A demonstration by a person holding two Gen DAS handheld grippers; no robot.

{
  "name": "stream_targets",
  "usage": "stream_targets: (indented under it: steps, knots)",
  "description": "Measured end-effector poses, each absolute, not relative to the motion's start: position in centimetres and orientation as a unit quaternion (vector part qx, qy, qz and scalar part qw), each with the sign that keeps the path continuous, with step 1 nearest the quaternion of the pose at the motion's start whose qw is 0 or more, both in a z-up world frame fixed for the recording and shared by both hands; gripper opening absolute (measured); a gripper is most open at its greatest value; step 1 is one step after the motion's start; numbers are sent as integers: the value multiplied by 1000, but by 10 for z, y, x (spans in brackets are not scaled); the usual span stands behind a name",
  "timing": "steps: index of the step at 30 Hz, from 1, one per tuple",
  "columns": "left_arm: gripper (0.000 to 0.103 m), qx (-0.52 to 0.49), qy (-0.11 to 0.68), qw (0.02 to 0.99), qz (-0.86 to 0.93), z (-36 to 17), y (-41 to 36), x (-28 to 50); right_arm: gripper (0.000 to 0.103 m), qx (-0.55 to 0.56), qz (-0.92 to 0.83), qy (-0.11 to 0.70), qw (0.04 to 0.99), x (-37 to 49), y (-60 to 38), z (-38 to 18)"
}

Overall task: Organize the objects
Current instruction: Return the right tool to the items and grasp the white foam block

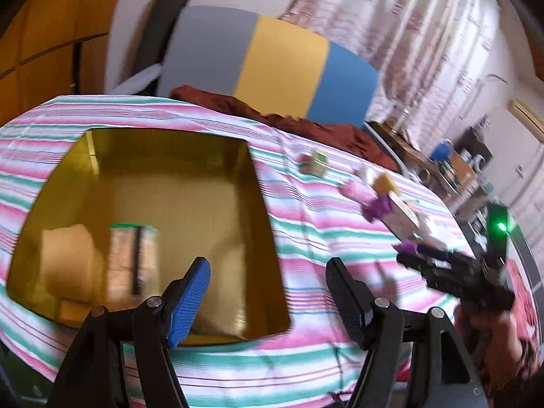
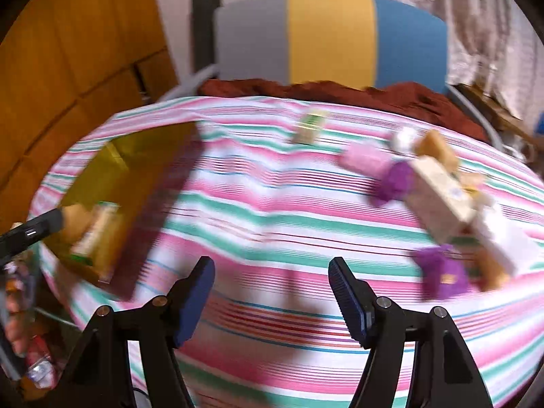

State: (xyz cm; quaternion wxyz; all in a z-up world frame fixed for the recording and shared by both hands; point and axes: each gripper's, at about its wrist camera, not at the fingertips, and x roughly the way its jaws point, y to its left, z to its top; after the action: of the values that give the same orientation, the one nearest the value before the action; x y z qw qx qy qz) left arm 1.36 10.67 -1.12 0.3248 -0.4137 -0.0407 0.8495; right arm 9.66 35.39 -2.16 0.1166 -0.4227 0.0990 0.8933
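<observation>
A gold box (image 1: 102, 142) lies open on the striped cloth, with a beige packet (image 1: 68, 261) and a pink and green packet (image 1: 132, 255) inside. My left gripper (image 1: 267, 292) hangs open over the box's near right corner, nothing between its blue pads. Right of it, small packets (image 1: 397, 214) lie in a loose pile, and my right gripper (image 1: 425, 265) shows blurred beside them. In the right wrist view my right gripper (image 2: 270, 278) stands open and empty over bare cloth. A cream carton (image 2: 438, 197), a pink packet (image 2: 363, 159) and purple packets (image 2: 442, 272) lie to its right, the gold box (image 2: 153, 176) to its left.
A small green and cream box (image 2: 311, 125) sits alone near the far edge. Behind the table stand a grey, yellow and blue chair back (image 2: 329, 37) and a red-brown cloth (image 2: 391, 95). Wooden doors (image 2: 68, 51) fill the left, curtains (image 1: 425, 34) the right.
</observation>
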Motion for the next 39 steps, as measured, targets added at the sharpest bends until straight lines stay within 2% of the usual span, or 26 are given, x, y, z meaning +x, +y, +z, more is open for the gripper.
stream_targets:
  steps: [2,8,14,17,20,22,25,28,30,32,33,37,39]
  knots:
    - [72,-417,-33,337,844,-13,117,22,76,-428,888,88,143,105,377,-24]
    - [72,-432,-27,353,829,-20,137,37,77,-461,858,73,213,119,455,-39]
    - [72,-436,-13,357,826,-25,146,47,77,-487,841,92,219,125,503,-59]
    - [72,-438,-5,357,825,-26,152,50,76,-487,843,116,198,124,506,-67]
    - [72,-433,5,361,826,-23,158,55,76,-479,856,147,131,121,495,-69]
    - [72,-427,14,363,828,-21,164,59,75,-465,866,163,84,120,487,-63]
    - [72,-424,23,369,827,-20,173,62,75,-435,884,160,69,123,483,-46]
    - [72,-430,29,374,821,-22,183,63,77,-393,904,132,101,137,488,-22]
    - [72,-435,33,378,817,-24,191,64,83,-366,913,102,145,144,494,-6]
    - [72,-436,41,382,814,-26,199,65,97,-346,913,66,207,153,501,6]
    - [72,-436,45,385,812,-26,203,66,99,-343,909,45,233,155,504,9]
    - [72,-437,59,393,807,-27,217,68,98,-401,869,-14,289,149,520,-9]
    - [72,-438,65,399,803,-28,223,70,89,-431,853,1,294,147,532,-21]
